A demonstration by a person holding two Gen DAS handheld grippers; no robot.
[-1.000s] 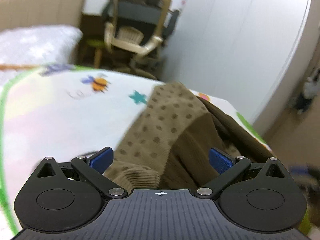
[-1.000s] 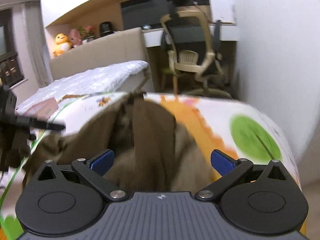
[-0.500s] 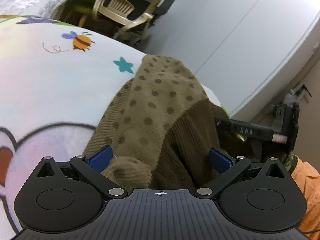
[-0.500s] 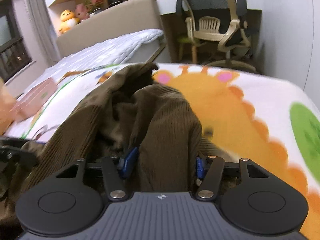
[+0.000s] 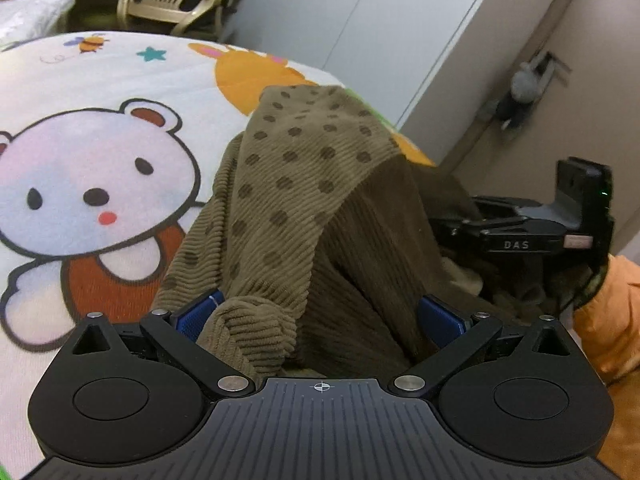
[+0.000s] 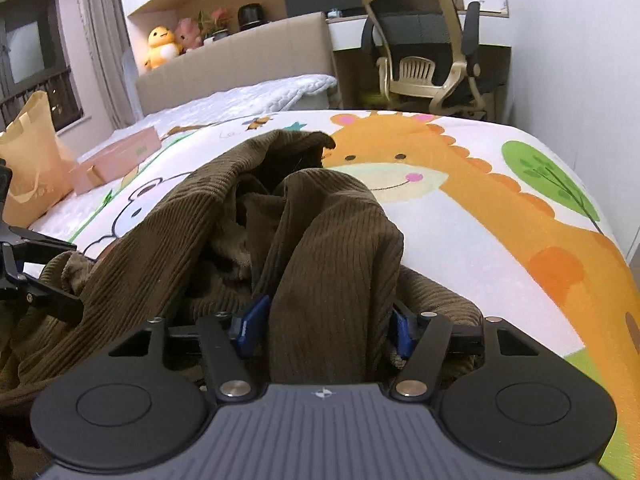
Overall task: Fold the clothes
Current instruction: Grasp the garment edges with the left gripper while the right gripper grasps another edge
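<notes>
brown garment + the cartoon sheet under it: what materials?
Brown garment: looks like corduroy, matte, with fine parallel ribs; the lighter dotted panel shows the same ribbing, and the inside seems fleecy. Cartoon sheet: smooth printed woven fabric, probably cotton or a blend; faint quilting in the left wrist view, fibre uncertain.

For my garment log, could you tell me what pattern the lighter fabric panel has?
Tan corduroy panel with dark brown polka dots, clearest in the left wrist view.

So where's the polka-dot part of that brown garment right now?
In the left wrist view, the dotted panel rises just ahead of the left gripper, draped over the cartoon blanket.
</notes>
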